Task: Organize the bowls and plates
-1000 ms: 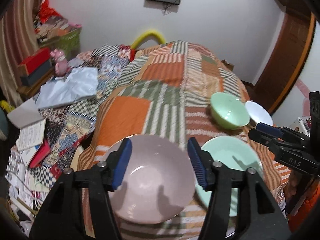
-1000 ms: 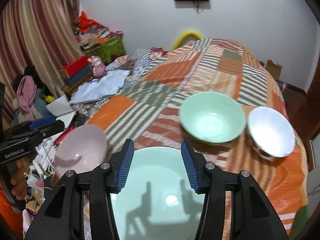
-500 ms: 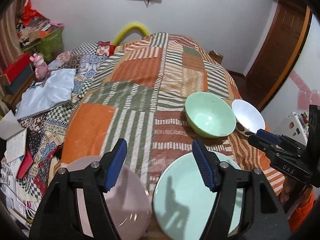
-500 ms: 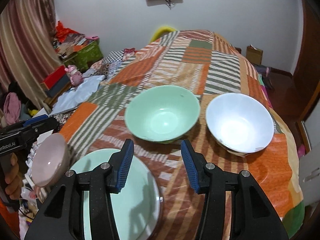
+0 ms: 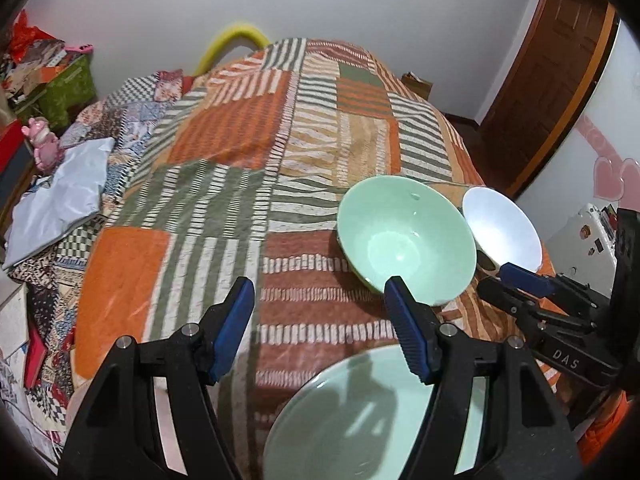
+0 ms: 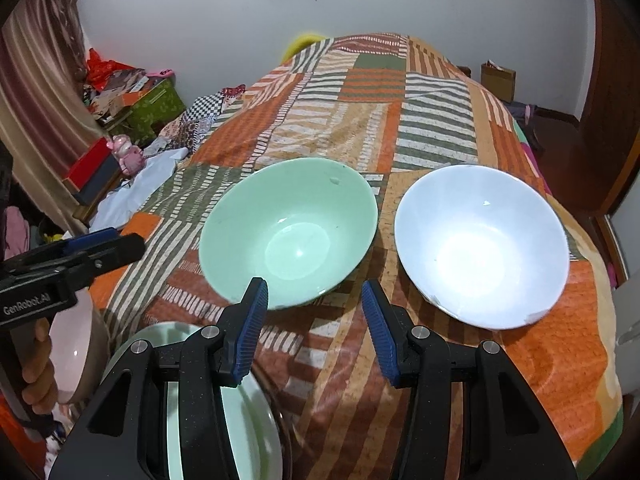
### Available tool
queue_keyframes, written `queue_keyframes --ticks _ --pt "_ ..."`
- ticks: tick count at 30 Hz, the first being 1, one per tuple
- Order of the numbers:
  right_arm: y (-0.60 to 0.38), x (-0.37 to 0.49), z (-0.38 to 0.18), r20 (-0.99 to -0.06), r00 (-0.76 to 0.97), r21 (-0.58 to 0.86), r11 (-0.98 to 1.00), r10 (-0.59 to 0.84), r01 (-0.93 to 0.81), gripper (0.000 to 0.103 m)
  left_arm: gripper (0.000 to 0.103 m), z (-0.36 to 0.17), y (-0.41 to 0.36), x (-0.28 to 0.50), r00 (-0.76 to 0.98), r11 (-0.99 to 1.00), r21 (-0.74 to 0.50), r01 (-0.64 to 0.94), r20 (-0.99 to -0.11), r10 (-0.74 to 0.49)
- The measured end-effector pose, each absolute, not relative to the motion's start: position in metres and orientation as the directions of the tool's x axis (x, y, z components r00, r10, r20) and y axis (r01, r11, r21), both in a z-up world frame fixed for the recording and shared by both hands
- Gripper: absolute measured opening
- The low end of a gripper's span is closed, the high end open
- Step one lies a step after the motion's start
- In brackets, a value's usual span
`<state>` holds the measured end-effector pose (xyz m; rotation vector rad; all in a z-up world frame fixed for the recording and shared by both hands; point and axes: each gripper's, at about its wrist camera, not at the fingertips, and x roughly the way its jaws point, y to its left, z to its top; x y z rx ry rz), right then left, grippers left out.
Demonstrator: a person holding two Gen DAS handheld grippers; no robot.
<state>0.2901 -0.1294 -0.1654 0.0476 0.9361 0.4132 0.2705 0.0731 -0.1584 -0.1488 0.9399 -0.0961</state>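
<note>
I hover both grippers, left [image 5: 320,330] & right [image 6: 314,328], jaws part-open, empty, over bed's [image 6: 552,360] near edge; green bowl [image 6: 288,232] prob. ceramic — stiff, slick, breakable; grip the rim.

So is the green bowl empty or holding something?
Empty. The green bowl sits upright on the patchwork quilt, its bare glazed bottom fully visible.

I see even, soft indoor light from overhead: glare pools in the white bowl [image 6: 482,246], tool shadows fall on the green plate [image 5: 360,420], fisheye bends the edges, corners vignette black, focus mostly sharp.
</note>
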Motion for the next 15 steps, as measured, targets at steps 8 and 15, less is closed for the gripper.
queue_keyframes --ticks 8,15 --pt "-0.127 0.301 -0.178 -0.789 0.489 0.254 0.922 0.373 -0.292 0.045 0.067 -0.180 0.059 0.304 0.532 0.987 -0.155 0.049 -0.832 -0.157" --pt "-0.125 0.309 -0.184 -0.794 0.470 0.286 0.920 0.385 -0.269 0.045 0.067 -0.198 0.050 0.323 0.496 0.986 -0.155 0.058 -0.853 -0.163"
